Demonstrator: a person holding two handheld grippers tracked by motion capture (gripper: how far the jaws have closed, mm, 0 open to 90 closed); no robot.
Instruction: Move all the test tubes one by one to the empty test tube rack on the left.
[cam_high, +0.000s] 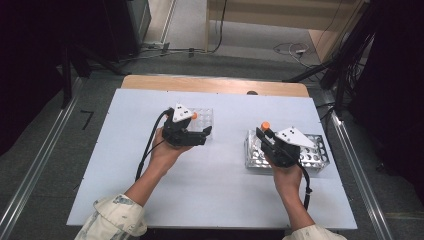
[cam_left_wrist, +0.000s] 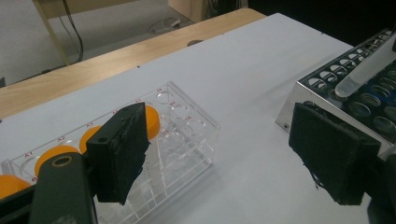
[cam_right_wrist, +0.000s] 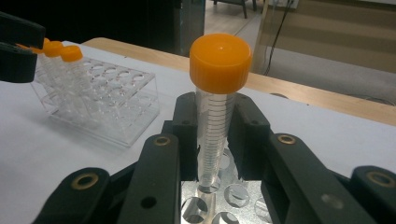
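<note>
- Though hovering beside the clear plastic rack at the left of the worktop, left tongs stand apart with nothing between the pads; orange-capped tubes sit in that rack's near row.
- Judged light and brittle as a moulded shell; likely to skid on the smooth white sheet if nudged, so best left alone or steadied from above.
- Further right, right tongs clamped on the centrifuge tube, pads pressing the clear graduated wall below the orange cap, tube upright with its tip just above a hole of the metal rack.
- Seen from above at the right of the worktop, over the metal rack's near-left corner.
- Probably very light, apparently empty, stiff but thin-walled and slick; squeezed too hard could crack or shoot out sideways.
- Best hold judged to be the upper body just under the cap, where the ribbed cap rim stops slipping downward; conical tip too narrow and slippery for a sure grip.
- Metal rack likely heavier and steady enough to stay put.
</note>
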